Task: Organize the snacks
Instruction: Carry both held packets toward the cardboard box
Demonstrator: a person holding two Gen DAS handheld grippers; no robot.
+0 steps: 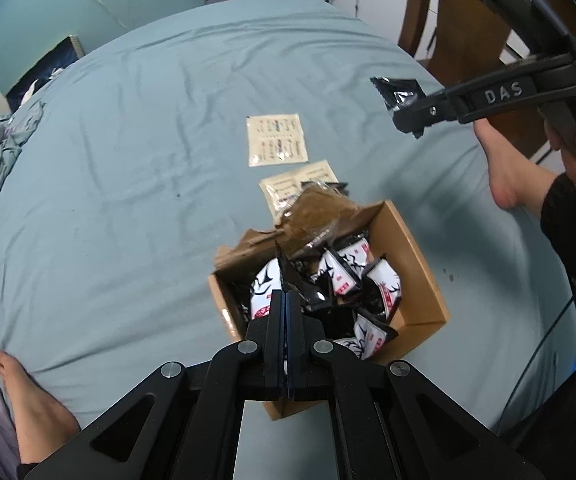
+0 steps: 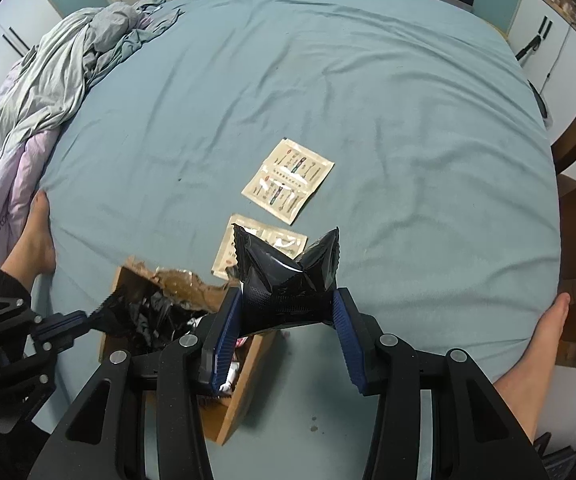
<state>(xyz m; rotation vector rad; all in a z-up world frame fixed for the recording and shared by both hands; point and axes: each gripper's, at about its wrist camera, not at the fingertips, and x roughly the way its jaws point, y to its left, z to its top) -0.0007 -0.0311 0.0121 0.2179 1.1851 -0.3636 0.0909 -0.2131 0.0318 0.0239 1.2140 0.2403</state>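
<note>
Left gripper [image 1: 286,300] is hanging right over the box [image 1: 420,248], jaws pressed together w/ the edge of a black pack [image 1: 294,276] pinched betw. them; in the right wrist view that same gripper [image 2: 87,316] is reaching in from the left, black serrated edge at its tip. Right gripper [image 2: 288,316] is holding another black pouch [image 2: 283,276], jaws part spread and pinching it from both sides, blue pads [image 2: 227,328] pressing its lower half so the foil is puckering up into two points. From the left wrist view the right gripper [image 1: 412,116] is sitting well apart from the box, up at right, pouch [image 1: 398,90] showing beyond its tip above the bed.

Box is lying on a blue-grey bed sheet [image 1: 147,140], flap torn, holding a heap of black-and-white packs [image 1: 348,276]. Two beige sachets [image 2: 288,176] are lying flat on the sheet: one just beyond the box, partly hidden by the flap, the other a bit farther out. Crumpled bedding [image 2: 67,76] is piling at the left edge. Bare feet [image 2: 35,236] are resting on either side.
</note>
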